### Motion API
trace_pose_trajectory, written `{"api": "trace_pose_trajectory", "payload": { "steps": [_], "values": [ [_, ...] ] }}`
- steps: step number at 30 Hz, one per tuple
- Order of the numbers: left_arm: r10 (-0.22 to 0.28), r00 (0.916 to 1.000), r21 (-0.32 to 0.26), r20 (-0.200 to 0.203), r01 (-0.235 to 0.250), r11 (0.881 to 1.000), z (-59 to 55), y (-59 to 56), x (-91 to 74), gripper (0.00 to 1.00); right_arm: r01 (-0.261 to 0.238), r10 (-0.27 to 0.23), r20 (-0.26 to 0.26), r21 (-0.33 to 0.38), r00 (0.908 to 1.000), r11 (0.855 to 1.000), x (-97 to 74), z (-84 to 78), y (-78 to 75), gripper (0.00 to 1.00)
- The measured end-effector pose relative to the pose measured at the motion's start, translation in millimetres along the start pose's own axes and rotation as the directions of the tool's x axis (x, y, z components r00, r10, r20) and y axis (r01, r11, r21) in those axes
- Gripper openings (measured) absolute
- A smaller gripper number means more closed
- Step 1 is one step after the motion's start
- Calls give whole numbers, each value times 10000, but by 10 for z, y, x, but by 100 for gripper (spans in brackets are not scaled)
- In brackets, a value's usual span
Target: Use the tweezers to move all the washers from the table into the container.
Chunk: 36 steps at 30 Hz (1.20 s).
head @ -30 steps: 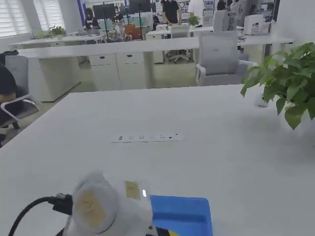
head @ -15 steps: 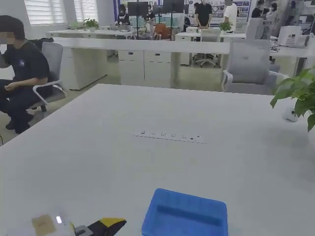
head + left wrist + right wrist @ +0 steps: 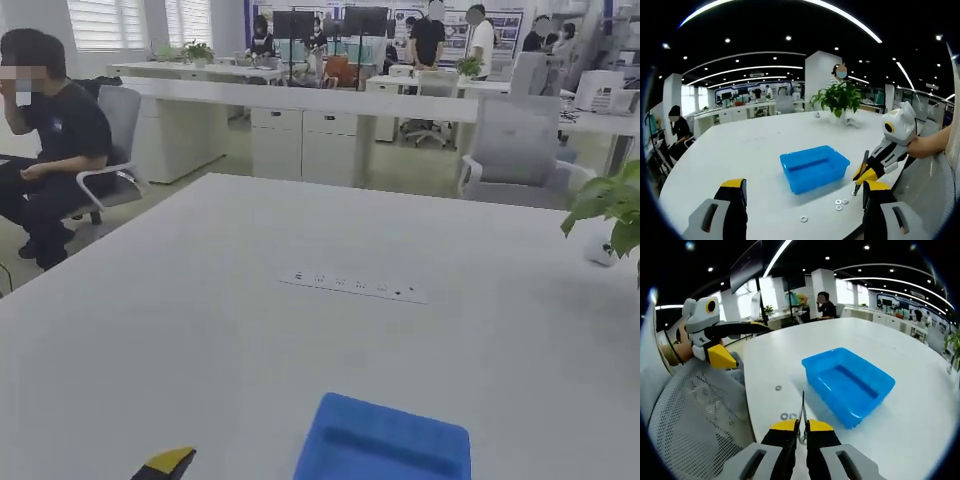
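- Two washers (image 3: 784, 416) lie side by side on the table (image 3: 775, 365), just left of the right gripper's fingertips. A third sits farther ahead and to the left, and all three are outside the container.
- In the left gripper view, a small cluster of washers rests on the table just inside that gripper's right finger. One more lies alone, about midway between the two fingers.
- The tweezers (image 3: 803, 407) are pinched between the fingers of the right gripper (image 3: 801, 427), which are clenched tight on them. The blades run straight forward from the fingertips.
- Seen from the left gripper, the tweezers slant down with their tip close to the washer cluster. Whether the tip touches the table cannot be told.
- The blue container (image 3: 847, 382) sits ahead and to the right of the right gripper's fingers, with its open side up.
- The left gripper (image 3: 805, 187) has its fingers spread wide and grasps nothing. The container lies straight ahead between them.
- A potted plant (image 3: 837, 97) stands on the table beyond the container.
- In the head view, a power strip (image 3: 352, 286) lies across the middle of the table.
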State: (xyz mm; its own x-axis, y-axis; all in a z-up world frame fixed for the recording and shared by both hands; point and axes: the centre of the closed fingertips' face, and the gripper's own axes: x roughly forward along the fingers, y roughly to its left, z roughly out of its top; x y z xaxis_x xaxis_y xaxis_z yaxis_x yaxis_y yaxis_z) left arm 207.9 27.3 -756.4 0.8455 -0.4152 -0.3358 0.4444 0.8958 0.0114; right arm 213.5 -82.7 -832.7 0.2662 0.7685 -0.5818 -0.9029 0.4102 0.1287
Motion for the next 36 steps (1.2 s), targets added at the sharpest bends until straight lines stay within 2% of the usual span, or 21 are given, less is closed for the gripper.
{"api": "trace_pose_trajectory", "payload": {
  "steps": [2, 5, 8, 10, 12, 15, 18, 21, 22, 23, 29, 36],
  "values": [
    [-72, 9996, 31, 259, 71, 10000, 29, -14, 5, 99, 4, -4, 31, 90, 10000, 10000, 1, 4, 3, 2],
    [-140, 9994, 159, 302, 136, 9998, 24, -25, 17, 99, 68, -69, 17, 201, 10000, 9998, -5, 1, -6, 2],
    [-211, 9996, 444, 186, 203, 9988, -8, -59, 41, 99, 187, -186, -66, 141, 9998, 9997, -11, -6, -20, 2],
    [-227, 9997, 965, 57, 220, 9951, -28, -77, 51, 99, 262, -261, -149, 63, 9995, 9996, -22, -8, -29, 2],
    [-478, 9988, 950, 68, 469, 9944, -31, -126, 60, 99, 287, -286, -138, 99, 9995, 9995, -41, 11, -34, 2],
    [-516, 9986, 1073, 58, 507, 9929, -31, -133, 57, 99, 375, -374, -61, 139, 9993, 9992, -79, 57, -50, 2],
    [-626, 9976, 925, 292, 597, 9939, 2, -146, 51, 99, 565, -566, 51, 168, 9984, 9983, -151, 144, -102, 2],
    [-396, 9980, 831, 489, 354, 9959, 30, -95, 26, 99, 764, -765, 88, 38, 9970, 9971, -209, 232, -174, 2],
    [-461, 9960, 663, 761, 410, 9970, 70, -97, 19, 99, 858, -858, 130, 4, 9962, 9963, -231, 279, -213, 2],
    [-571, 9946, 509, 866, 528, 9973, 86, -112, 16, 99, 890, -889, 166, -13, 9959, 9960, -246, 313, -234, 2],
    [-722, 9930, 558, 932, 672, 9962, 99, -136, 17, 98, 1094, -1085, 500, -139, 9928, 9939, -316, 561, -374, 2],
    [-684, 9914, 231, 1112, 662, 9975, 126, -109, 16, 98, 1195, -1164, 628, -483, 9912, 9917, -339, 724, -483, 2]
  ]
}}
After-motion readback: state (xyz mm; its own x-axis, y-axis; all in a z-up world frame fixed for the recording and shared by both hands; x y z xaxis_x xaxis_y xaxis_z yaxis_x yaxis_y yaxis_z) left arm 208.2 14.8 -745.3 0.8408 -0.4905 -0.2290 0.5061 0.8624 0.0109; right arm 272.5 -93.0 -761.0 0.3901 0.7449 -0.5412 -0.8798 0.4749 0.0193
